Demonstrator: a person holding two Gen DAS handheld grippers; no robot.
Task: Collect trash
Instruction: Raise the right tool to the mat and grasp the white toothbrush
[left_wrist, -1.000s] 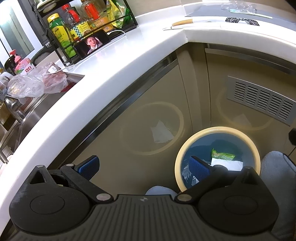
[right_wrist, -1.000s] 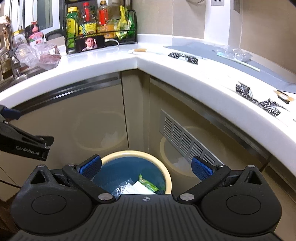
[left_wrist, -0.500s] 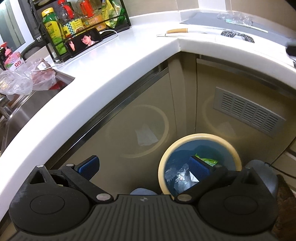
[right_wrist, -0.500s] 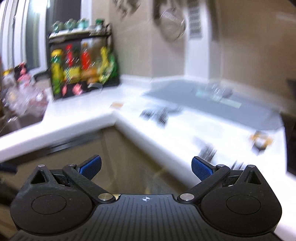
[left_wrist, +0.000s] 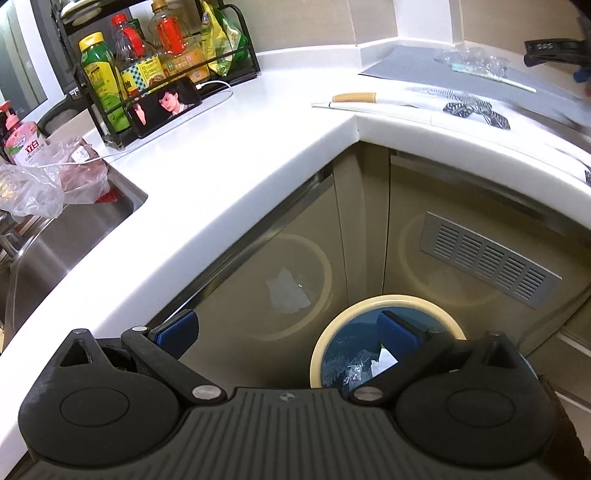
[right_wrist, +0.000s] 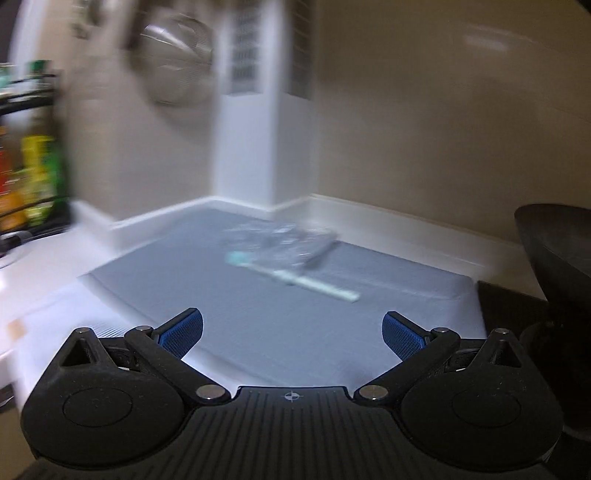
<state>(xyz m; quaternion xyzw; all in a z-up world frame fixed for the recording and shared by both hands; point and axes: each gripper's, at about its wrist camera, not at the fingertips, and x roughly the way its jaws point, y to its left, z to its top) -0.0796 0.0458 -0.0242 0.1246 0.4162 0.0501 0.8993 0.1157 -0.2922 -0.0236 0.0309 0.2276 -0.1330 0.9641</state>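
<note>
Blue pads on both grippers stand wide apart with nothing between them — left gripper (left_wrist: 286, 328) and right gripper (right_wrist: 291, 328) are both released and empty.

Change over the last second: the right gripper has swung up from the trash bin (left_wrist: 384, 301) on the floor and now faces the grey mat (right_wrist: 258, 314) in the tabletop (left_wrist: 221, 155) corner. The right view is motion-blurred, so the swing is probably not finished. In the left view the right gripper shows as a dark bar at the upper right edge, above the far end of the mat.

The left gripper has drifted only a little; it hangs over the cabinet fronts, with the bin just below its right pad. The bin already holds crumpled clear plastic and white paper.

Task things, relative to the mat:
- crumpled clear wrapper (right_wrist: 280, 242) lying on the mat, toward the back wall;
- pale teal-and-white stick (right_wrist: 295, 277) on the mat, touching or just in front of the wrapper — blur prevents telling which;
- black-and-white patterned scraps (left_wrist: 476, 109) on the tabletop just in front of the mat;
- knife with a wooden handle (left_wrist: 354, 98) beside those scraps, likely not trash.

Judgement: one drop into the bin looks complete and the next pick is starting. The wrapper and stick appear to be the target. The thin film will crush and slip, so a low, centred closure seems needed.
</note>
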